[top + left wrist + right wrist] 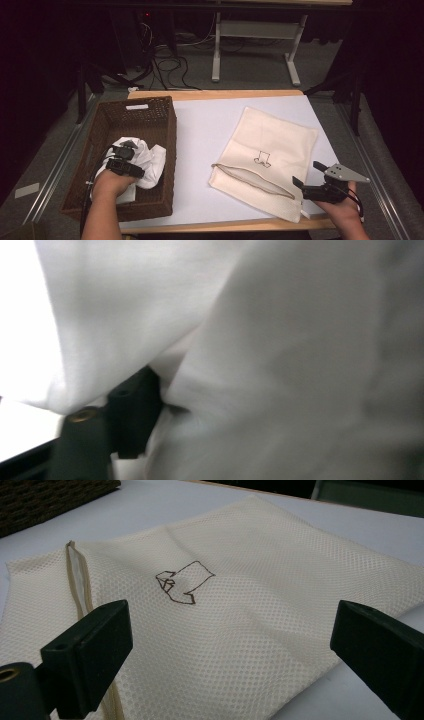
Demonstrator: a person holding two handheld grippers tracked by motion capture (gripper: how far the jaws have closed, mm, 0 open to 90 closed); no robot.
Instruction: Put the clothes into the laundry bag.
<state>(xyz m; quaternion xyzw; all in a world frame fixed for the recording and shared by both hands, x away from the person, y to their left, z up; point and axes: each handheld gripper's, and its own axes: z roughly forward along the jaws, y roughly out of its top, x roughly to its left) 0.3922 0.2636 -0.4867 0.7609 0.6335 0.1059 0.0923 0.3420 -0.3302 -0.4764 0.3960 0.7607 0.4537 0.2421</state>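
The white cloth [145, 160] lies in the basket [165, 120], not yet lifted; the left tool [125, 159] pinches it. Right of the basket, the mesh bag [270, 150] waits unfilled, with the right tool [320, 182] spread.

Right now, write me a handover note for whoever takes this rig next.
Left gripper: down in the wicker basket, jaws dug into the white garment; cloth lies between them, but whether they grip it firmly cannot be told.
Right gripper: jaws wide open, nothing held, at the near right corner of the mesh laundry bag.
Bag: flat on the white table, zip mouth slightly open, facing the near edge.
Done: garment reached in the basket.
Left, probably: lift the garment out, hold the bag mouth open, put the garment inside.
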